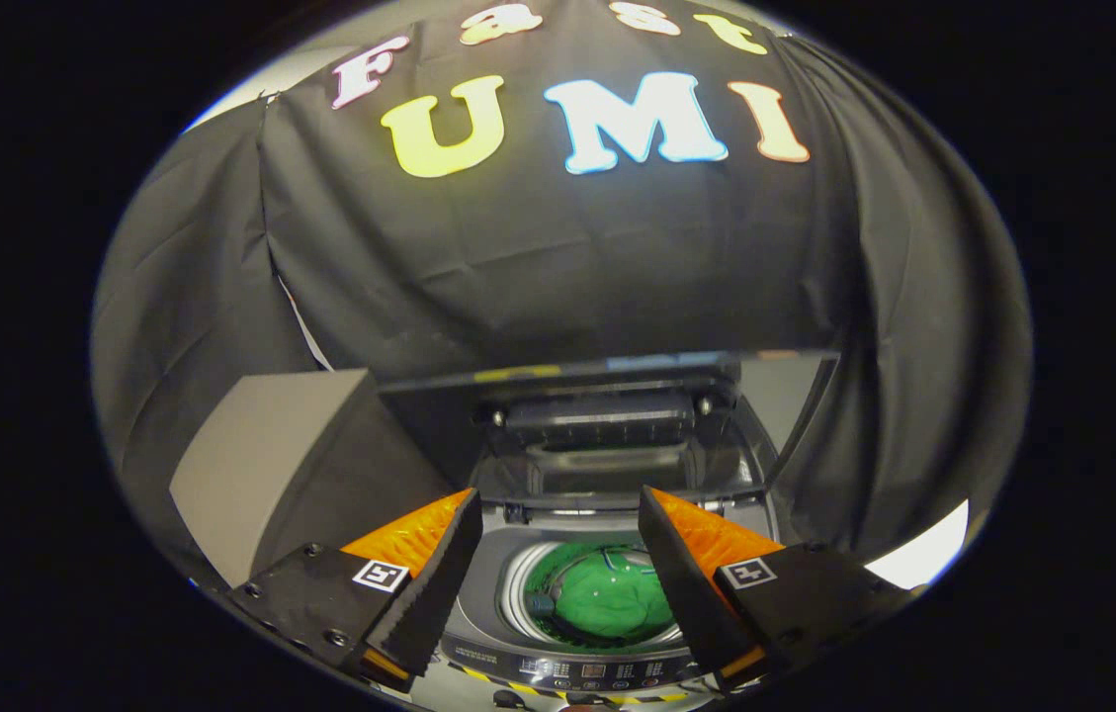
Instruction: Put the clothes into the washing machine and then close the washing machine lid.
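Two fingers of our gripper [558, 509] stand spread apart and empty above the washing machine [577, 653]. Between them we see the green clothes [612, 598] lying down inside the drum. Beyond the fingers the lid [597, 381] stands raised upright, with a grey box [271, 455] just beside the machine.

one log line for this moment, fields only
gripper: open, above drum | green clothes: in drum | washing machine lid: raised | next: close lid
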A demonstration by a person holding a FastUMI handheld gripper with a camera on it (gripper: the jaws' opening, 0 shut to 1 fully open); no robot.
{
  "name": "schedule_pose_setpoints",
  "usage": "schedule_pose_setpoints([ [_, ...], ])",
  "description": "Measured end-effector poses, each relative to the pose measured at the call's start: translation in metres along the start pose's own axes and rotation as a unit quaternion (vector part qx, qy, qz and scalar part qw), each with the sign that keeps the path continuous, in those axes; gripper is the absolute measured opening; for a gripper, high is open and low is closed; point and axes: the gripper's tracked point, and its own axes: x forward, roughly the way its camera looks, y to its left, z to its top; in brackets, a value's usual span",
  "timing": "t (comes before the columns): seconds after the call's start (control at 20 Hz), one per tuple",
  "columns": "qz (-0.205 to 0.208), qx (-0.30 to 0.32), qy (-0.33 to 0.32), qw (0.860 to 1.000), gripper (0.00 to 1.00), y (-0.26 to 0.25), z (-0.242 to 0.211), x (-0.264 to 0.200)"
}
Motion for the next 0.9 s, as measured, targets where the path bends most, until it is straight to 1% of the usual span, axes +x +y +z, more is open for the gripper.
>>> schedule_pose_setpoints([
  [0.25, 0.006, -0.004, -0.044, 0.999, 0.99, 0.008, 0.051, -0.016],
  [0.45, 0.014, 0.013, -0.062, 0.998, 0.98, 0.014, 0.073, -0.010],
  [0.65, 0.009, 0.027, -0.079, 0.996, 0.98, 0.012, 0.093, 0.003],
  [0.9, -0.014, 0.014, -0.063, 0.998, 0.98, 0.005, 0.095, 0.043],
])
